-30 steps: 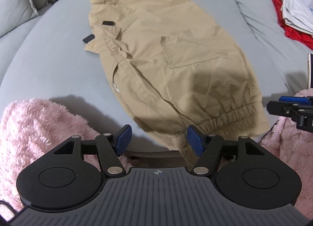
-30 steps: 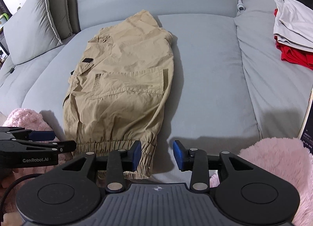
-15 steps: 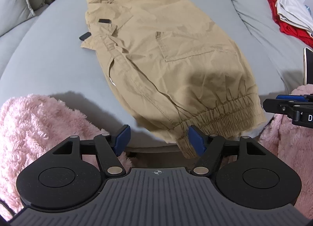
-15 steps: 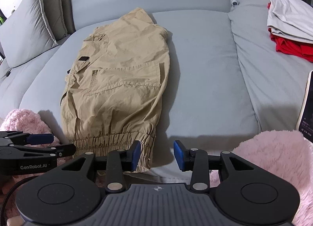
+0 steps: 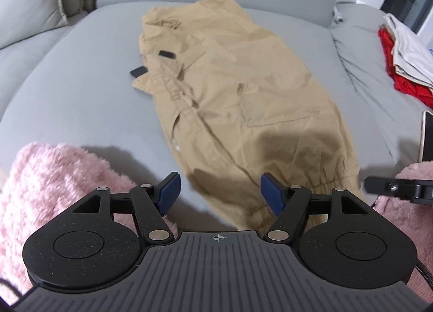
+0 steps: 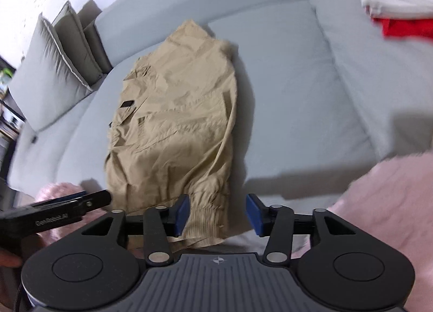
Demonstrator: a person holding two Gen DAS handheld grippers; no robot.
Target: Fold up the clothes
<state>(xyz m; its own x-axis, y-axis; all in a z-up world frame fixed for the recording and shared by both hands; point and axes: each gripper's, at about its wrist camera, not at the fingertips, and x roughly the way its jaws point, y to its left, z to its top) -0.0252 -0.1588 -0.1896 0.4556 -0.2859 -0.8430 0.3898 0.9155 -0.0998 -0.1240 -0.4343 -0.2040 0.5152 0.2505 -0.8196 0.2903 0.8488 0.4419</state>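
Tan cargo trousers (image 5: 238,101) lie folded lengthwise on the grey sofa seat (image 5: 81,90), elastic cuffs toward me, waist at the far end. My left gripper (image 5: 217,194) is open and empty, its blue pads either side of the near cuff edge, just above it. My right gripper (image 6: 216,213) is open and empty, with the right cuff corner of the trousers (image 6: 176,122) between its fingers. The right gripper's tip shows at the right edge of the left wrist view (image 5: 392,187). The left gripper shows at the left of the right wrist view (image 6: 54,209).
Pink fluffy fabric (image 5: 54,190) lies at the sofa's near edge on both sides (image 6: 392,203). Red and white folded clothes (image 5: 406,63) are stacked at the far right. Grey cushions (image 6: 54,68) lean at the back left. A phone edge (image 5: 426,136) stands at the right.
Both grippers have moved forward over the trouser cuffs and tilted. The right gripper's fingers now straddle the cuff corner. Both stay open.
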